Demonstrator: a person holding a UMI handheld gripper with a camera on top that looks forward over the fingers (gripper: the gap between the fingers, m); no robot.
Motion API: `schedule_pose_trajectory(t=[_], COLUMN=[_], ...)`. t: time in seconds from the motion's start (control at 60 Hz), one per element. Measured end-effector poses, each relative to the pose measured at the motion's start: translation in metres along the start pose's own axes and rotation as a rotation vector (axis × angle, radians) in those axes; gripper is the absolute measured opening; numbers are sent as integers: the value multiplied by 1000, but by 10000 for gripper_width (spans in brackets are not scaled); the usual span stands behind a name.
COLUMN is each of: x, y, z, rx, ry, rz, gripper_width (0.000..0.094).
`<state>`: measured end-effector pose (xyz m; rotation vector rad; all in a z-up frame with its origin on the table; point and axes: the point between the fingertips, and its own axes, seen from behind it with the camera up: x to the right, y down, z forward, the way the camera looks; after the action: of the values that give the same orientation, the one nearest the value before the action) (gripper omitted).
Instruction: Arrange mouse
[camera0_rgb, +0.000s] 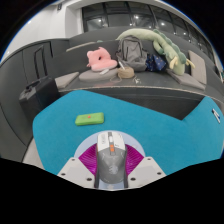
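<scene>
**Mouse clamped in the tongs**

The gripper (112, 163) is closed on a grey mouse (112, 166), both pink pads (90, 157) pressing its sides, above the near edge of the blue mat (150, 120). A green block (89, 119) lies further in.

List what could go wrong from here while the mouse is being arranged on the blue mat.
1. The fingers press on the mouse from both sides. Its rounded shell could slip or twist in the grip.
2. A green block lies on the mat just ahead. The mouse could knock it if it is set down there.
</scene>
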<state>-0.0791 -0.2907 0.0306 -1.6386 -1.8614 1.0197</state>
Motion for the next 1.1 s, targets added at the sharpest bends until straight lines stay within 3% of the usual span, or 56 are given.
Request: schedule_pose_trajectory(t=[0.083, 0.25, 0.3, 0.317, 0.367, 0.4, 0.667, 0.8, 1.1], x=[-12, -11, -12, -11, -10, -3, 29, 46, 118], y=[26, 33, 36, 37, 35, 33, 24, 48, 106], z=[13, 22, 21, 20, 12, 3, -122, -188, -278], rx=[-39, -14, -29, -35, -48, -44, -36, -48, -104], ry=[15, 86, 85, 85, 92, 111, 106, 76, 139], rz=[-2, -63, -59, -56, -54, -56, -72, -34, -26], gripper_width=[326, 517, 671, 760, 878, 836, 856, 855, 864])
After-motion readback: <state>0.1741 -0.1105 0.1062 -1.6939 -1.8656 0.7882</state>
